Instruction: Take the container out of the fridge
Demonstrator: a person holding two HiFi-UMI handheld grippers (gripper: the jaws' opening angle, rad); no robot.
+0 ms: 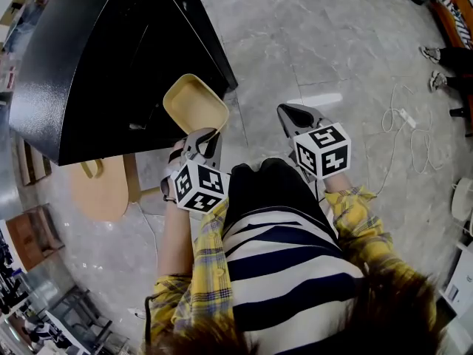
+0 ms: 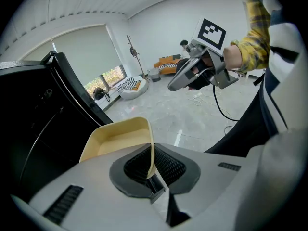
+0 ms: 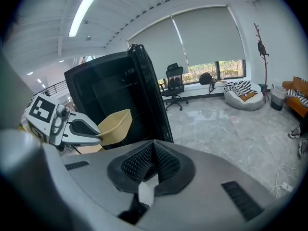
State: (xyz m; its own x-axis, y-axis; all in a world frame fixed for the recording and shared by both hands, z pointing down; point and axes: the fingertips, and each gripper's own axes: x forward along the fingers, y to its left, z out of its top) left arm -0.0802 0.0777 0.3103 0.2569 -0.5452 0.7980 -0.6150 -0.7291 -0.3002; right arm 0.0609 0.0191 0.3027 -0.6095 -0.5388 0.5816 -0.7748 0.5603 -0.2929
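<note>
A cream, empty open-topped container (image 1: 194,103) hangs just outside the black fridge (image 1: 81,65), whose door stands open. My left gripper (image 1: 201,143) is shut on the container's near wall. In the left gripper view that thin wall (image 2: 150,150) runs between the dark ribbed pads (image 2: 168,165). From the right gripper view the container (image 3: 113,126) shows in front of the fridge's dark inside (image 3: 110,97). My right gripper (image 1: 298,119) hovers to the right of the container over the floor, shut with nothing in it (image 3: 153,163).
A wooden stool (image 1: 100,187) stands beside the fridge at the left. A white cable and power strip (image 1: 405,128) lie on the grey tiled floor at the right. An office chair (image 3: 174,83) and a beanbag (image 3: 240,93) stand far back by the window.
</note>
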